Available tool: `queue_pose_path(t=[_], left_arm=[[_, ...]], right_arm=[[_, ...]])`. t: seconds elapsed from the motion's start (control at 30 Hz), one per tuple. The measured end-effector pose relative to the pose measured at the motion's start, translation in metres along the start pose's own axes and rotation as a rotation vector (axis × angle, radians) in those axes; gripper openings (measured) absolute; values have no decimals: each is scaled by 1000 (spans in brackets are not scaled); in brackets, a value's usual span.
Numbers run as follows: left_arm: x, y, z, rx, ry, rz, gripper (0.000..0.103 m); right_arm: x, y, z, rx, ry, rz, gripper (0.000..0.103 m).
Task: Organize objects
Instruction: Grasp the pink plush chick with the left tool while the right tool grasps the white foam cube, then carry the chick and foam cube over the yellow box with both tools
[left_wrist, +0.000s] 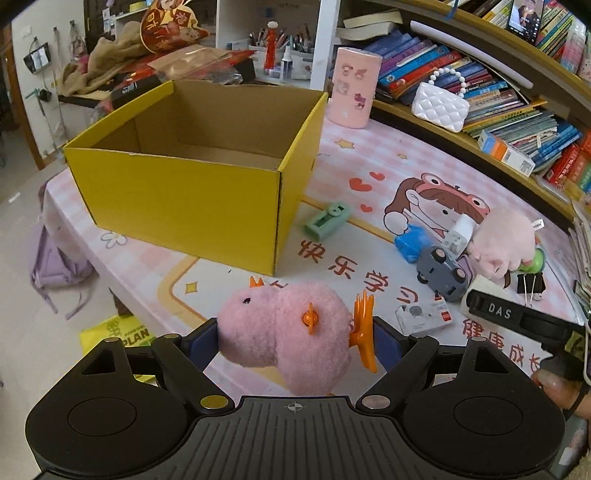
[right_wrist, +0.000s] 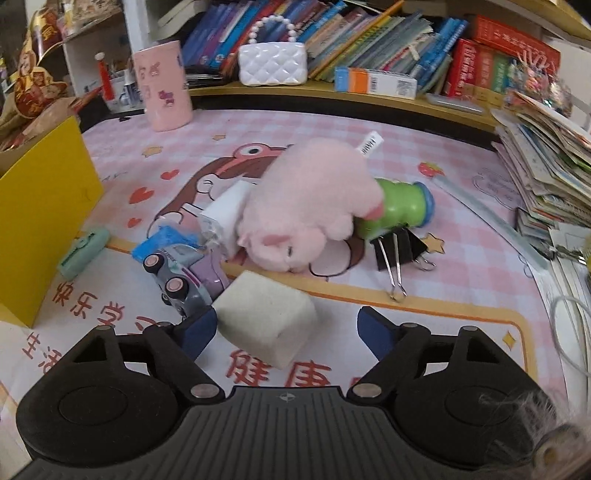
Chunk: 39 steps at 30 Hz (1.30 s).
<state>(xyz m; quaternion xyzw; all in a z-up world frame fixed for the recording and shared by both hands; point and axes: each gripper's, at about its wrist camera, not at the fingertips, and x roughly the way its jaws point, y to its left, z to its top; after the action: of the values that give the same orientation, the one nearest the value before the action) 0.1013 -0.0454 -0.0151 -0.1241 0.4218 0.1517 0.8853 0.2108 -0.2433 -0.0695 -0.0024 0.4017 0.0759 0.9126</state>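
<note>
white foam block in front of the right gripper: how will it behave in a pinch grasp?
The white foam block looks porous and spongy, so probably very light and compressible. Flat faces suggest it won't roll. It lies skewed between the open right gripper, so it may twist on closing.

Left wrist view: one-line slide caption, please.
Left tongs grip a pink plush chick above the mat, with the open yellow box just ahead.

Bench (right_wrist: 461, 155) covered by a pink checked cartoon mat. On it: open yellow box (left_wrist: 177, 199), pink canister (left_wrist: 354, 86), green sharpener (left_wrist: 327, 219), toy car (right_wrist: 184, 277), pink plush (right_wrist: 306, 199), black binder clip (right_wrist: 397, 245), white foam block (right_wrist: 266, 321), small card pack (left_wrist: 424, 317)
</note>
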Motion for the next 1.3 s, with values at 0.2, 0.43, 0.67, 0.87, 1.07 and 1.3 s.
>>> queue_pose_path(t=[0.2, 0.43, 0.67, 0.87, 1.07, 1.3], left_arm=[[-4, -5, -3, 21, -1, 5, 86], [-6, -1, -4, 11, 12, 27, 86], [-9, 4, 8, -27, 3, 5, 86], [-9, -6, 10, 18, -1, -44, 86], [-10, -3, 13, 44, -24, -102, 86], [-13, 14, 17, 72, -48, -185, 86]], right_arm=[[2, 7, -1, -34, 8, 41, 83], [10, -2, -4, -21, 30, 46, 48], [-16, -26, -3, 120, 42, 51, 43], [-47, -35, -5, 204, 38, 71, 43], [-72, -14, -10, 150, 4, 93, 43], [-98, 20, -19, 87, -35, 79, 43]])
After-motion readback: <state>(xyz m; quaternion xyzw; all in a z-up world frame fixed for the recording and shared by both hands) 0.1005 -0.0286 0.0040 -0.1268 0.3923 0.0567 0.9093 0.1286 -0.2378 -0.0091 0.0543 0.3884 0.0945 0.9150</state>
